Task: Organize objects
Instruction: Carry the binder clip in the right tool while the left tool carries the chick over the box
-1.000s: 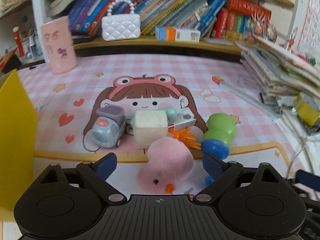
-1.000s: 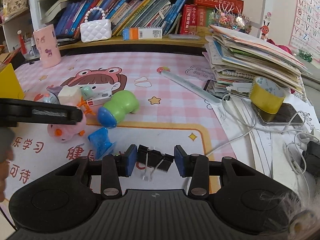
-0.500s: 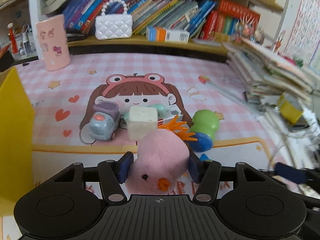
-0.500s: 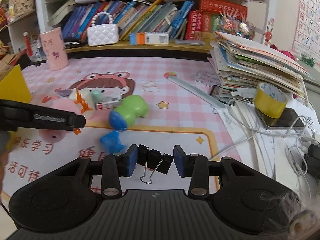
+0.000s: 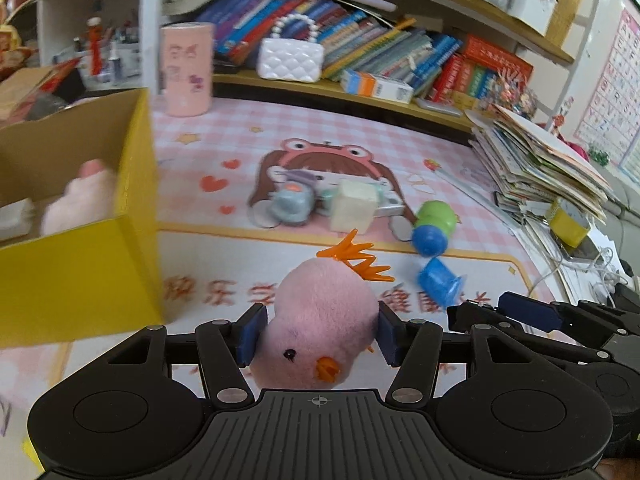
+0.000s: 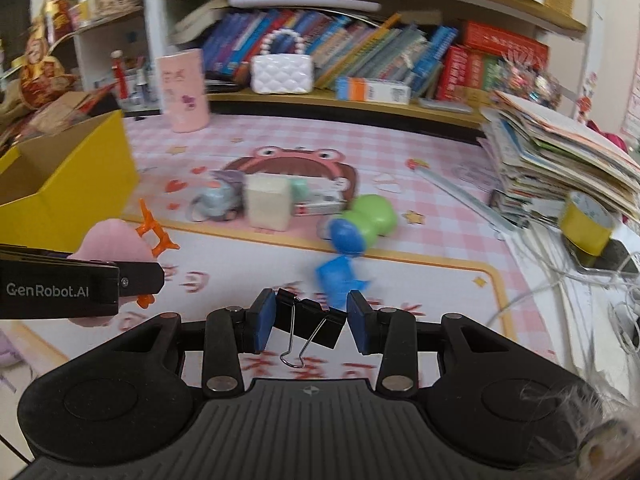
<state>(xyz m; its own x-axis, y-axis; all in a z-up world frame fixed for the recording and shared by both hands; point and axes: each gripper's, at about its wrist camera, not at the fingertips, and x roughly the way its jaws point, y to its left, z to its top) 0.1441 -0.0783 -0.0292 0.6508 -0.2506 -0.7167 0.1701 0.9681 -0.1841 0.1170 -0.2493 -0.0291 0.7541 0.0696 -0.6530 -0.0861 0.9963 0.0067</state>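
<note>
The left gripper [image 5: 318,338] tilts downward, its jaws having just closed on a fuzzy, rounded pink plush chick [image 5: 320,320] with spiky orange plastic feet, held above the tabletop [image 5: 248,264] just right of the yellow cardboard box [image 5: 80,272]. The right gripper [image 6: 312,322], also angled down, has its jaws clamped on a black metal binder clip [image 6: 310,320] with wire handles, farther right of the box. Right of the box lie a smooth green-and-blue plastic toy [image 5: 434,226] and a pale cube [image 5: 354,206].

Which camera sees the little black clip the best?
The right wrist view: the black binder clip sits right up close between the right gripper's blue fingers. In the left wrist view I can't make out the clip.
</note>
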